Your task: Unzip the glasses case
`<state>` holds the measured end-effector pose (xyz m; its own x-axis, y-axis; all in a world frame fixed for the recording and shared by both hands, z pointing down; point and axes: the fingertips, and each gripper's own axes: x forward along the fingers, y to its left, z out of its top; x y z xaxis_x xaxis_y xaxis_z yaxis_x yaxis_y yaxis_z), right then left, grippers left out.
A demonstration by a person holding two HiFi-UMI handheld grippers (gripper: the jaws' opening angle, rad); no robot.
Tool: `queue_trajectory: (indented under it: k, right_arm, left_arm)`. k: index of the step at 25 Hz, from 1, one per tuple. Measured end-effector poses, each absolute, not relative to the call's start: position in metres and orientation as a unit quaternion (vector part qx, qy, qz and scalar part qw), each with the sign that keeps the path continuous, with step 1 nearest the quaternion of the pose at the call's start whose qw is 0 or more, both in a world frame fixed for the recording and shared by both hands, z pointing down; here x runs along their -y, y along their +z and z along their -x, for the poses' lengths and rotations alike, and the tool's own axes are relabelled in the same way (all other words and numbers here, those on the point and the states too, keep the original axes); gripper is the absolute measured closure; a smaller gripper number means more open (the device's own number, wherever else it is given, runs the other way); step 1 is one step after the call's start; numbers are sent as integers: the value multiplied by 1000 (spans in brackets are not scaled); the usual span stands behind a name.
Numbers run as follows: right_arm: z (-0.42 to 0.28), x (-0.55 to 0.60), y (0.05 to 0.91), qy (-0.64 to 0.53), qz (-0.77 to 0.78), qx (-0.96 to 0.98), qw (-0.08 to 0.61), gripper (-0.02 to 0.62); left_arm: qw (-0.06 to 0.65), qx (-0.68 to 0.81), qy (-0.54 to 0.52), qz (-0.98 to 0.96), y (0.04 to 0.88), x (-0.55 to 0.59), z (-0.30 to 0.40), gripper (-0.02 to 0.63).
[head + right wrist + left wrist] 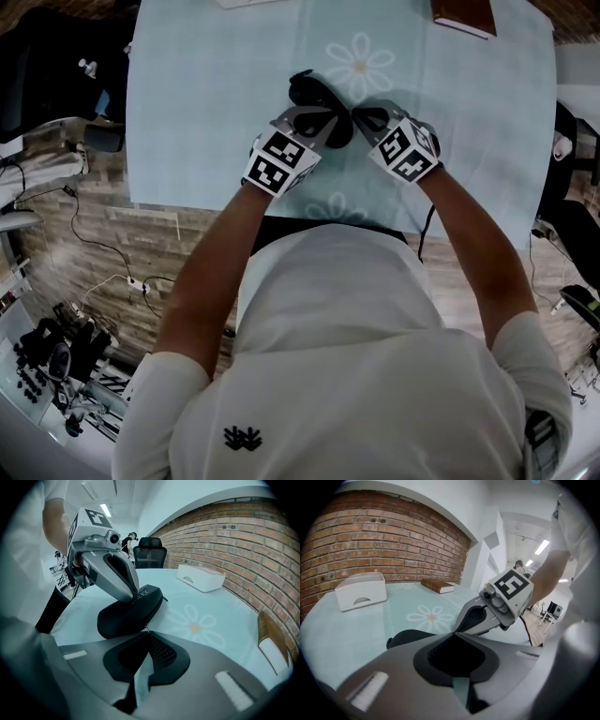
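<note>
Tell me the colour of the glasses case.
The glasses case is plain black; it shows best in the right gripper view.

You've stretched your left arm point(202, 281) and right arm point(478, 244) forward so they converge, left gripper point(335, 127) with jaws closed, its tips almost meeting your right gripper point(365, 118), which is pinched on the zip pull point(147, 629).

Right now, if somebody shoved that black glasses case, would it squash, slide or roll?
Probably stiff: the glasses case shows no dent where the left gripper rests on it. Likely light and slidy on the smooth tablecloth: the right gripper, shut on its zipper pull, could drag it. Low and long, it seems unlikely to roll.
</note>
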<state>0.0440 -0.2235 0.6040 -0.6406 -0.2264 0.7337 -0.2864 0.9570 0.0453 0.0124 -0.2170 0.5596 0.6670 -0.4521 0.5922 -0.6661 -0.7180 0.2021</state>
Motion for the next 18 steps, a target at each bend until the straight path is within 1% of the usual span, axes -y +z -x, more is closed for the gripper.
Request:
queue_trajectory:
  k: [18]
  right_arm:
    - [-25,247,602,10,-95,907,409,595]
  left_arm:
    - [221,308,226,-897,553,217,-13,552]
